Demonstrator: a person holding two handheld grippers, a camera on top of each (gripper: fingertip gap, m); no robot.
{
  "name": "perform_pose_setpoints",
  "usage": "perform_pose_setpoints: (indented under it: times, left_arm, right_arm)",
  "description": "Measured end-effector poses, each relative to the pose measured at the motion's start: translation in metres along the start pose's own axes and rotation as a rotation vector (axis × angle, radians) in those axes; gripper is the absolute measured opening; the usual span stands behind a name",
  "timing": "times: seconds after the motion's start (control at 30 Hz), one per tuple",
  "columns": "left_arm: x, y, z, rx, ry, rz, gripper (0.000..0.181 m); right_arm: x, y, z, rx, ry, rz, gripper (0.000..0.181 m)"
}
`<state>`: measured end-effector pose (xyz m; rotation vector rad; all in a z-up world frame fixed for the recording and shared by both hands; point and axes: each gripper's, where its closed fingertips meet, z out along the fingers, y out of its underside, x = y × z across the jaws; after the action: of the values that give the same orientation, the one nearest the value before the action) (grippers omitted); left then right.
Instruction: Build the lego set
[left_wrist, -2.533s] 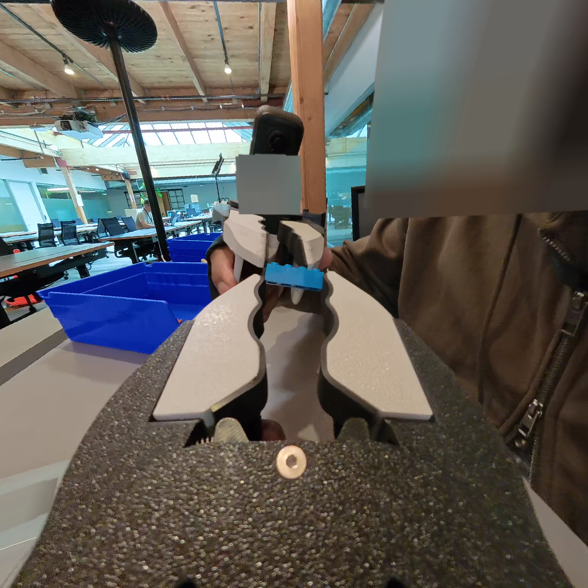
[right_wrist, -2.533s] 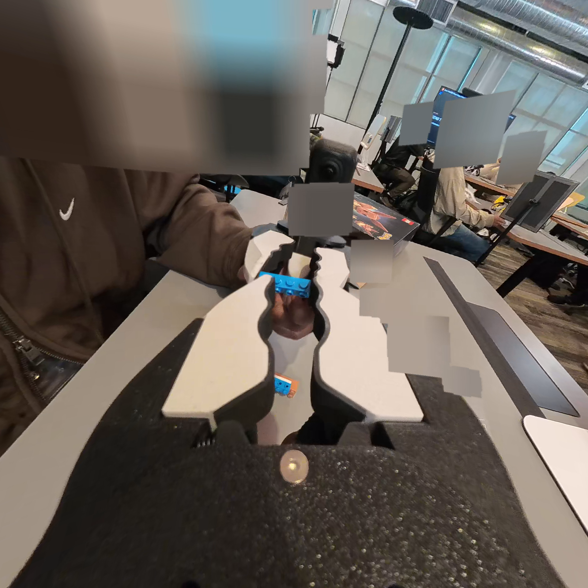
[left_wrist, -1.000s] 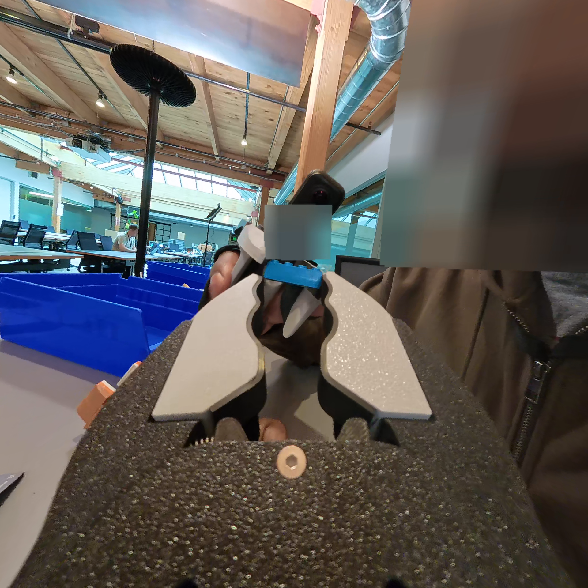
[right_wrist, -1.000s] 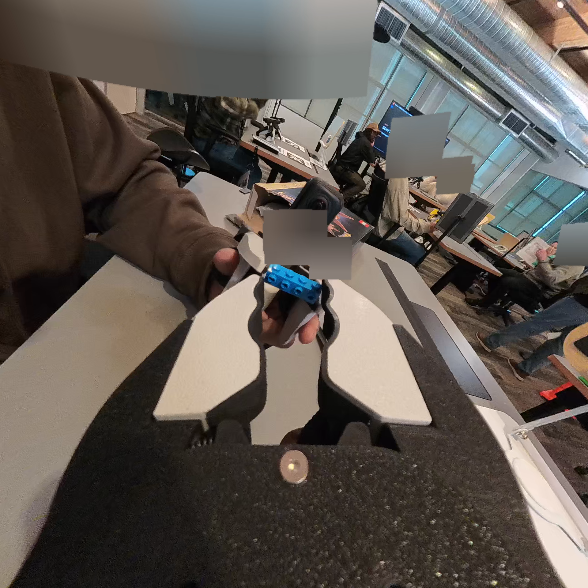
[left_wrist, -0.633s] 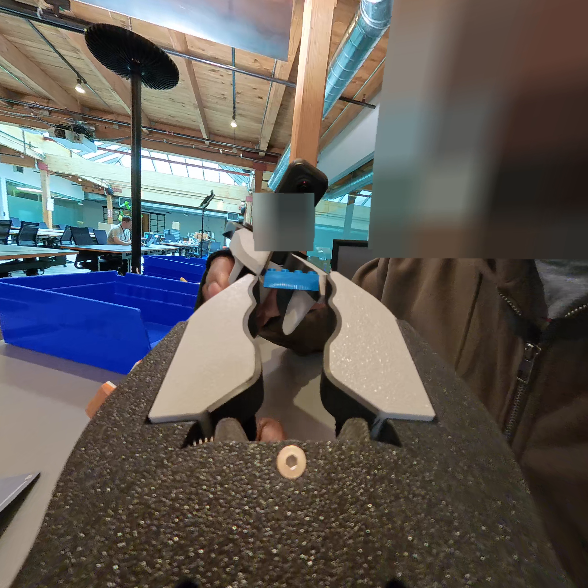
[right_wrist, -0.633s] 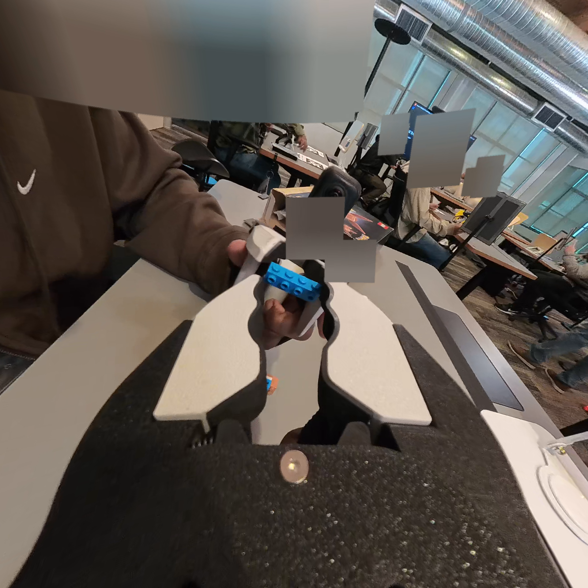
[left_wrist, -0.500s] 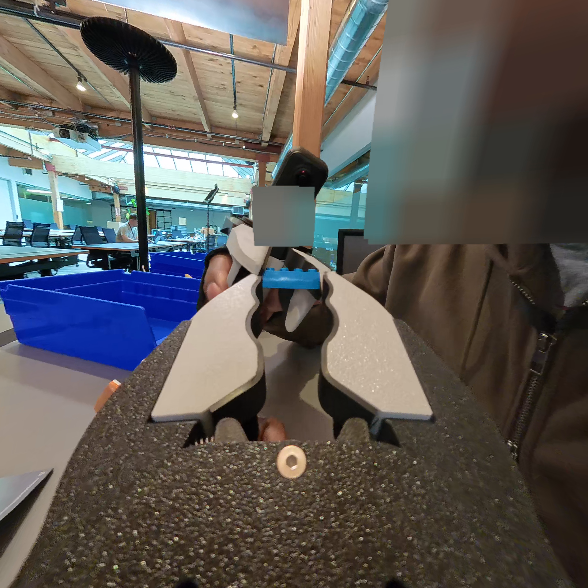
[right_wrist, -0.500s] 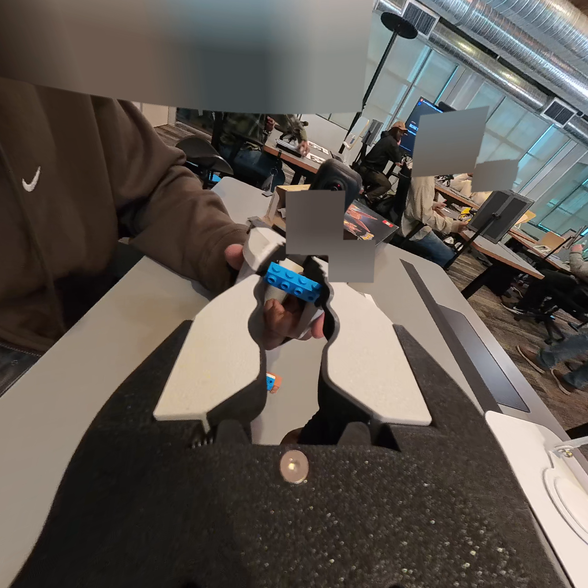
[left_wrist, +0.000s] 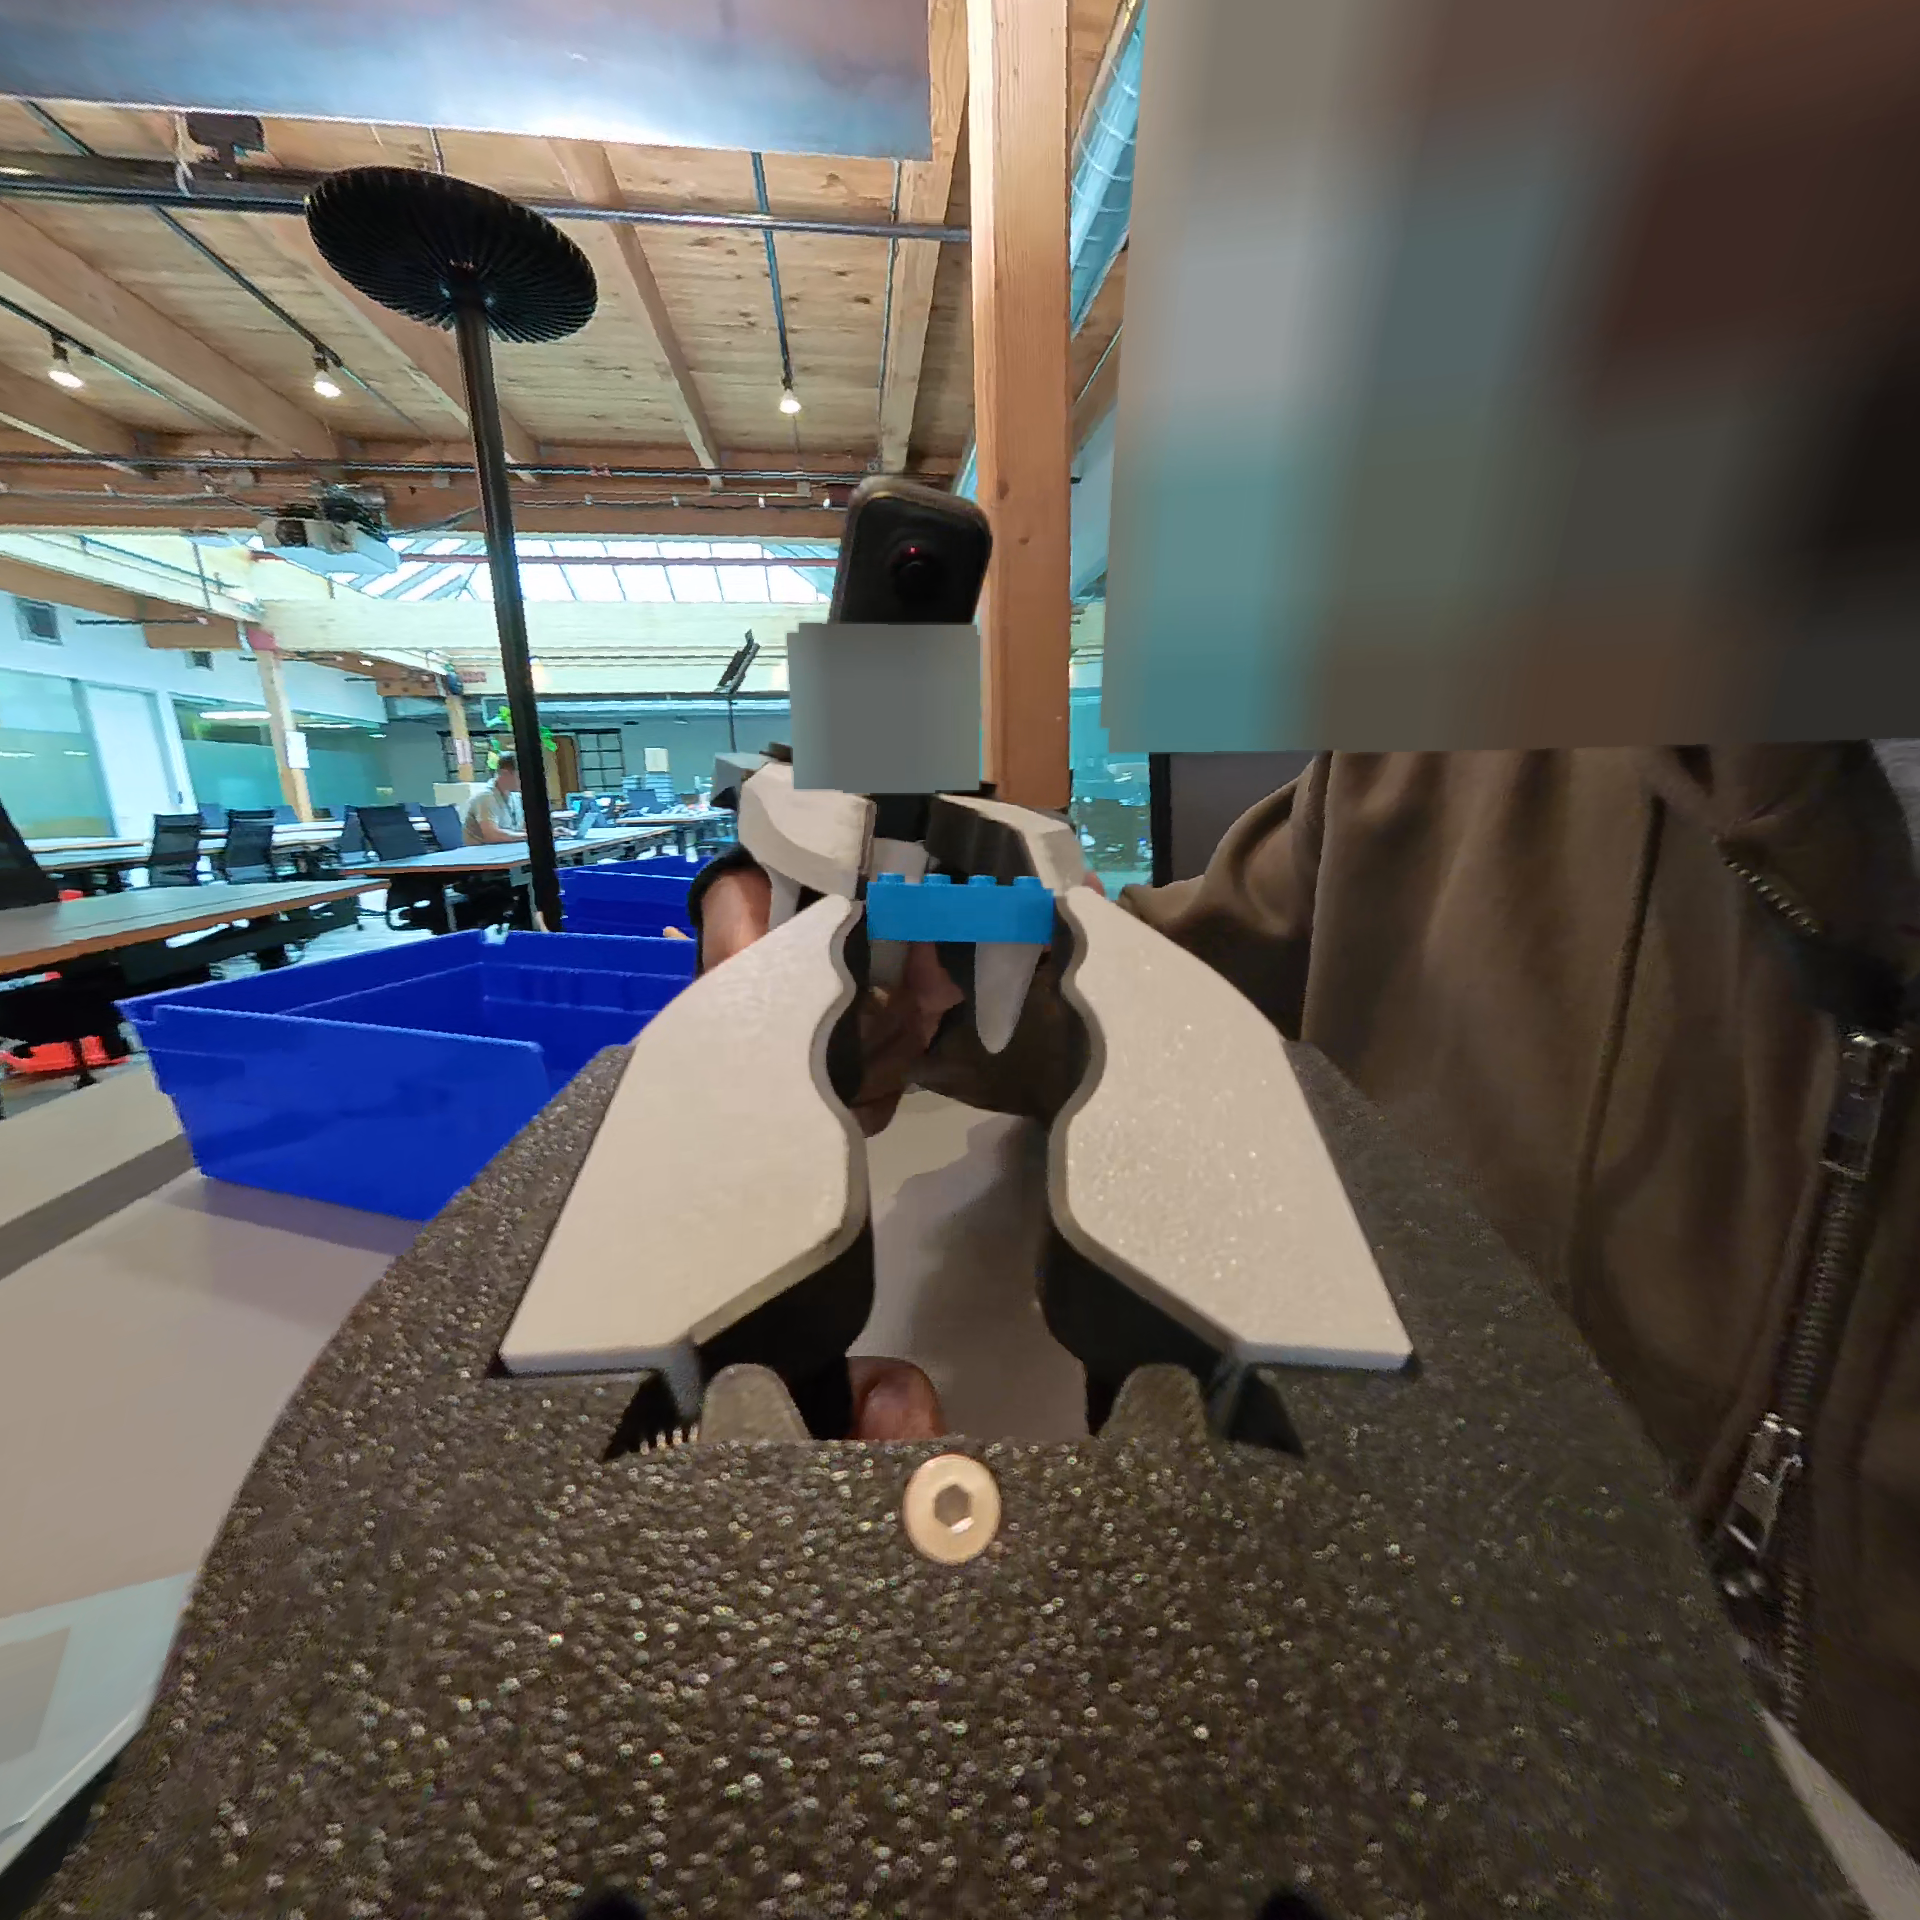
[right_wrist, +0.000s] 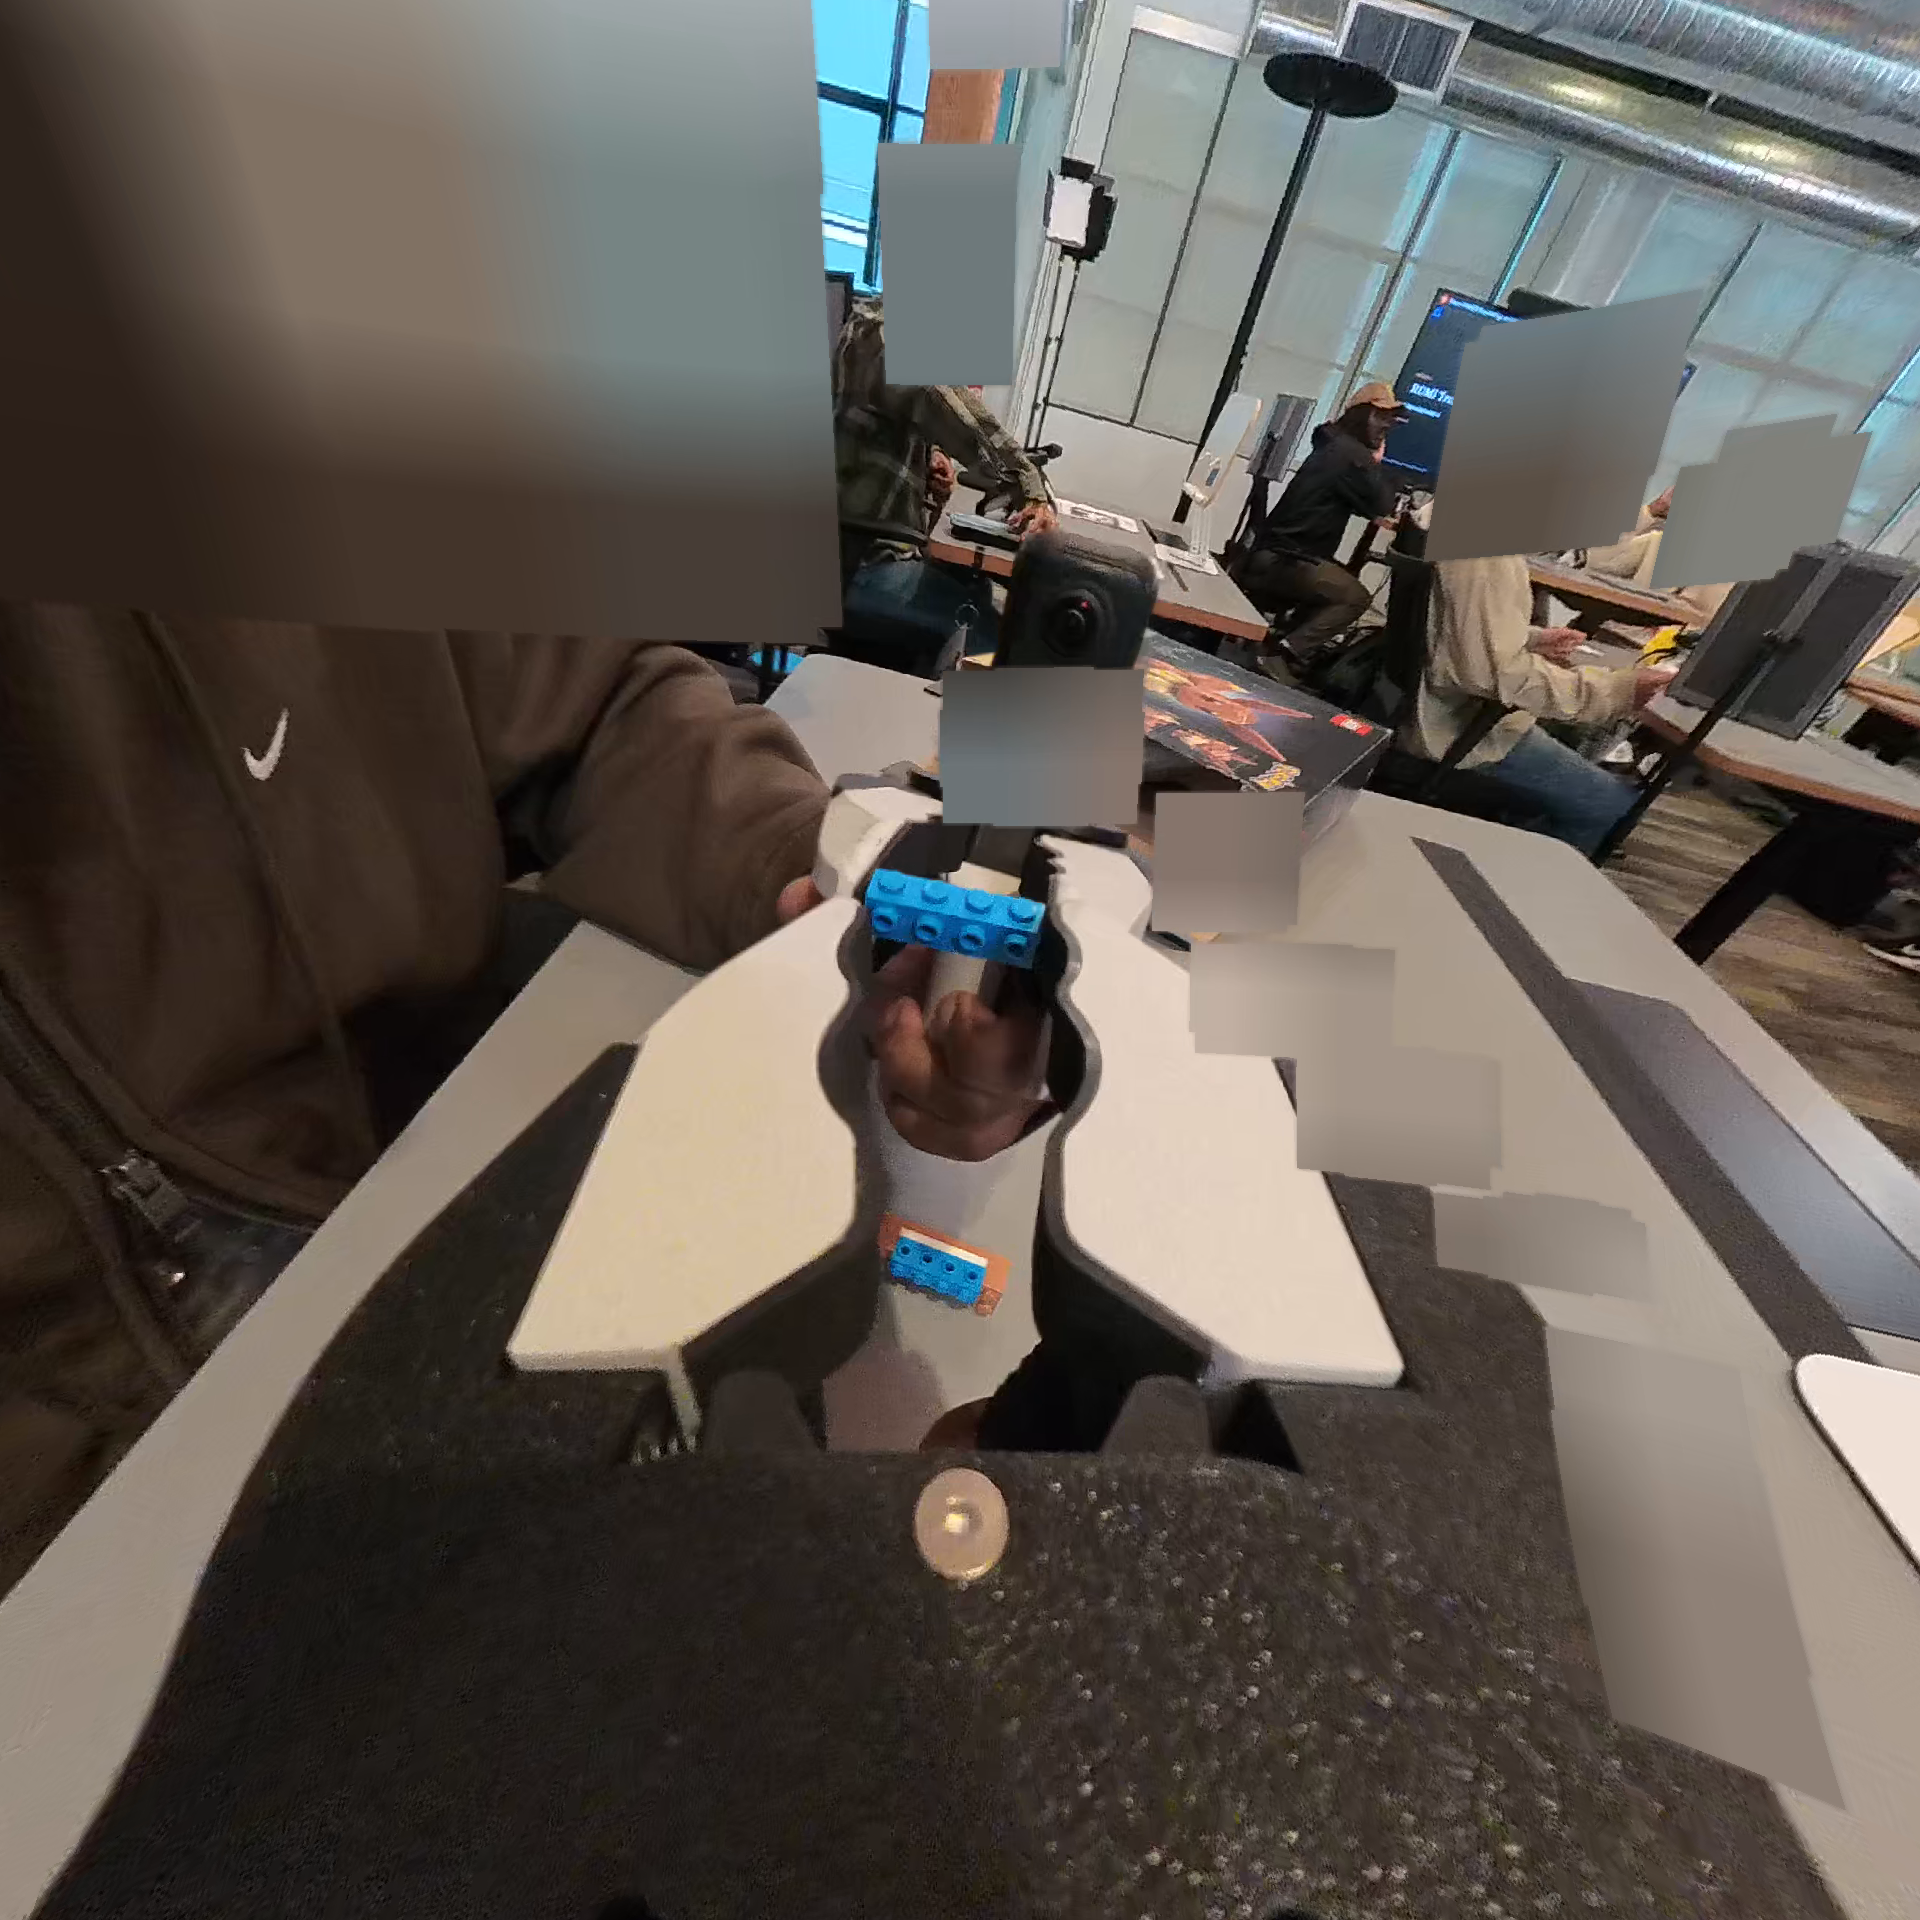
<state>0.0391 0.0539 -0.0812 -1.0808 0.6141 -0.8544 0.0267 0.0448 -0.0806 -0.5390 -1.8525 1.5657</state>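
A blue four-stud brick (left_wrist: 961, 916) is held in the air in front of the person's chest, and its ends sit against both of my left gripper's (left_wrist: 961, 920) fingertips. My right gripper (left_wrist: 904, 842) faces it from beyond, its fingertips at the same brick. In the right wrist view the brick (right_wrist: 956, 920) shows studs on top and on its near side and spans my right gripper's (right_wrist: 956, 925) tips. The left gripper (right_wrist: 935, 831) lies behind it. A small blue, orange and white assembly (right_wrist: 940, 1268) lies on the grey table (right_wrist: 468, 1122) below.
Blue bins (left_wrist: 395, 1070) stand on the table to the left. A dark printed set box (right_wrist: 1247, 738) lies at the table's far end. A dark strip (right_wrist: 1662, 1049) and a white object (right_wrist: 1870, 1455) lie to the right. The person's brown jacket (left_wrist: 1558, 1039) is close by. The tips of both grippers are at nearly the same place.
Both grippers have levelled and tilted down together with the blue brick still between them. The small assembly on the table has come further into the right wrist view.
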Motion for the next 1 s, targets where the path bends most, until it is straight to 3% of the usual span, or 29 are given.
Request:
perform_pose_setpoints:
  times: [1.0]
  left_arm:
    - [-0.0061, 0.0075, 0.0006, -0.11, -0.045, 0.032, 0.034]
  right_arm:
    - [0.0054, 0.0058, -0.005, 0.026, 0.003, 0.039, 0.03]
